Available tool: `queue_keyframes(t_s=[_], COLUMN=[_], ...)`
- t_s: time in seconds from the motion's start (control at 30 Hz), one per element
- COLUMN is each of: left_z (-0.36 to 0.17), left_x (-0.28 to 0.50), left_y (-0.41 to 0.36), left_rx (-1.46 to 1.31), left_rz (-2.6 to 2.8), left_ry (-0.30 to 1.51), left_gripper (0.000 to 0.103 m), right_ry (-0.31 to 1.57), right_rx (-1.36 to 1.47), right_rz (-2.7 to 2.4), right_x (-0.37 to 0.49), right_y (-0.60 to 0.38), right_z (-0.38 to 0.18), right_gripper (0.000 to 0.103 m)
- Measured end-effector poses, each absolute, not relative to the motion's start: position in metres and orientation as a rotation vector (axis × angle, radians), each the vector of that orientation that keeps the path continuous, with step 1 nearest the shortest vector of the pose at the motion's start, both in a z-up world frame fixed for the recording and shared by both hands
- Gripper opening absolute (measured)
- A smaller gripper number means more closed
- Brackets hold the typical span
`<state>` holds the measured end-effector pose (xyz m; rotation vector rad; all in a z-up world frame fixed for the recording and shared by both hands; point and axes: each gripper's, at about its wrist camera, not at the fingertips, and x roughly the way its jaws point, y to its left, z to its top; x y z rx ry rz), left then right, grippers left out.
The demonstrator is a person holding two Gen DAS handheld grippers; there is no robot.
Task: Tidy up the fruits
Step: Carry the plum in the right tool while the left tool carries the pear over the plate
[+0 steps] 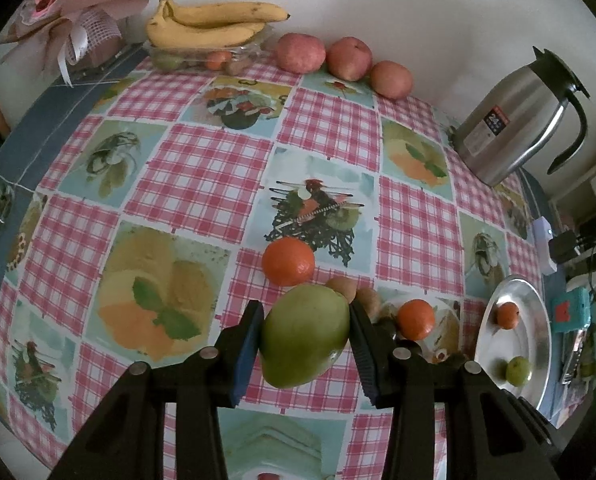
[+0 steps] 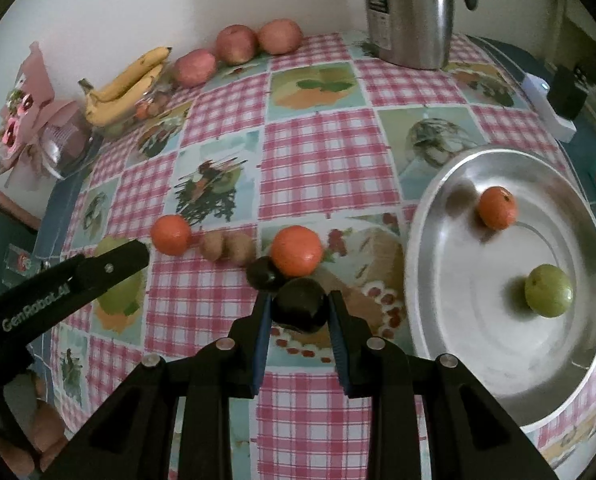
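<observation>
Left tongs (image 1: 304, 334) clamped on a green mango (image 1: 305, 334), pads pressing both its sides, fruit lifted clear of the counter (image 1: 201, 168). Right tongs (image 2: 300, 308) nearly closed, gripping a small dark round fruit (image 2: 299, 308) (type unclear, maybe a plum). Second dark fruit (image 2: 262, 274) sits just ahead-left of the right tongs, touching an orange (image 2: 296, 250) straight ahead of them.

Two brown kiwis (image 2: 227, 246) lie side by side left of that orange, another orange (image 2: 171, 235) further left. From the left wrist view that orange (image 1: 288, 261) is just beyond the mango, kiwis (image 1: 356, 294) partly hidden behind the right finger.

Silver plate (image 2: 430, 208) to the right of the right tongs, near them, holds one small orange (image 2: 497, 207) at its far side and one green round fruit (image 2: 548, 290) nearer, well apart from each other.

Far ahead by the wall: banana bunch (image 1: 209, 24) on top of a clear tray (image 1: 253, 49) with small fruit inside, three red apples (image 1: 348, 58) in a row right of it. Steel thermos jug (image 1: 514, 120) far right of the left tongs. Pink wrapped bouquet (image 1: 69, 12) far left corner. Checked fruit-print cloth covers the counter.
</observation>
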<state>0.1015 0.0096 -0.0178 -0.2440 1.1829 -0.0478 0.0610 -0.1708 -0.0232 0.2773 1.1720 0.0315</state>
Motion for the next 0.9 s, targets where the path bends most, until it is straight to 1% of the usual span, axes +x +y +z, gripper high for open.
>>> queue_keyframes(t_s=[0.4,0.7,0.9], left_z=[-0.018,-0.012,-0.010], left_x=[0.097,0.086,0.077], left_y=[-0.017,-0.074,-0.119], left_rx=[-0.218,-0.184,-0.087], left_rz=[-0.131,-0.298,-0.399], left_ry=[1.204,1.215,1.193], left_gripper=[0.046,0.046,0.046], right_ry=[1.123,1.081,1.070], right_rx=[0.393,0.454,0.493], right_rz=[-0.118,-0.272,-0.316], right_x=[0.055,0.041,0.036], right_y=[-0.227,-0.281,-0.303], right_z=[-0.017,-0.013,-0.015], right_gripper=[0.029,0.029,0.029])
